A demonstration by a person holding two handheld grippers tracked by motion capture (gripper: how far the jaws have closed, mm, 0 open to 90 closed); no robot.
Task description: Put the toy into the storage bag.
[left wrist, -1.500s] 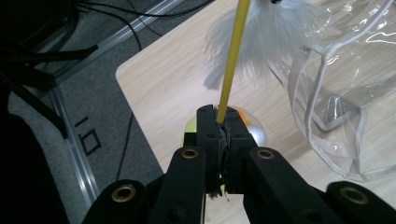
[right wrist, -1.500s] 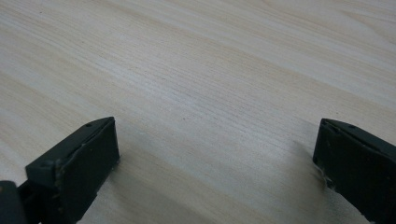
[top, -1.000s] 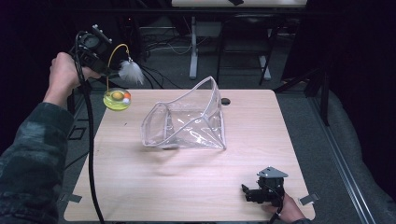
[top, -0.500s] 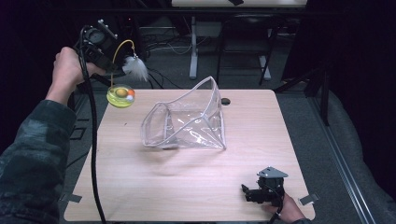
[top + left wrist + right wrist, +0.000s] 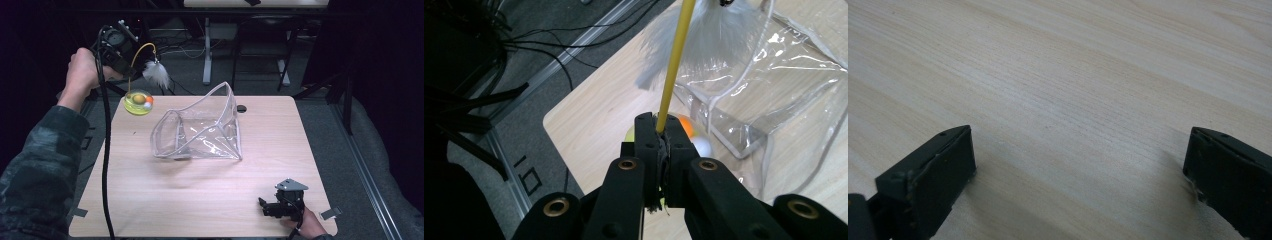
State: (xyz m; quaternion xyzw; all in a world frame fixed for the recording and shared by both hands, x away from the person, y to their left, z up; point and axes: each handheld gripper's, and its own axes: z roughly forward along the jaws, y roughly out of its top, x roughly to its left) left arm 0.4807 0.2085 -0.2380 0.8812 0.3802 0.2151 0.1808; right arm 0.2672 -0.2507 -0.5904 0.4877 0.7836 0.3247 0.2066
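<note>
Jaws on the left gripper [image 5: 658, 131] are fully closed, pinching a thin yellow rod [image 5: 675, 65] right at the tips; in the left gripper view the rod runs up and away from the jaws toward a white feather tuft [image 5: 704, 37]. Left gripper [image 5: 131, 64] is raised off the desk's far-left corner in the high view, gripped by the person's left hand [image 5: 84, 70], camo sleeve [image 5: 42, 165] coming in from bottom left, black cable [image 5: 105, 150] trailing down past the desk edge. Yellow rod [image 5: 142, 47] arcs over from the jaws; white feather tuft [image 5: 157, 74] hangs at its end. Just below the gripper hangs a translucent yellow-green ball [image 5: 137, 102] with orange and white bits inside, over the desk's far-left corner; can't tell if it touches the wood. Same ball [image 5: 689, 132] peeks out behind the jaw tips in the left gripper view, orange and white showing. Clear plastic pouch [image 5: 200, 129] sits mid-desk, mouth open and facing left, apart from the ball; its clear wall [image 5: 769, 85] is visible up close in the left gripper view. Right gripper [image 5: 274, 207] sits low at the near-right of the desk [image 5: 165, 200], grey three-cornered plate on top, right hand [image 5: 311, 227] behind it. Right gripper [image 5: 1078, 170] jaws are spread wide, holding nothing, bare light wood grain between them.
</note>
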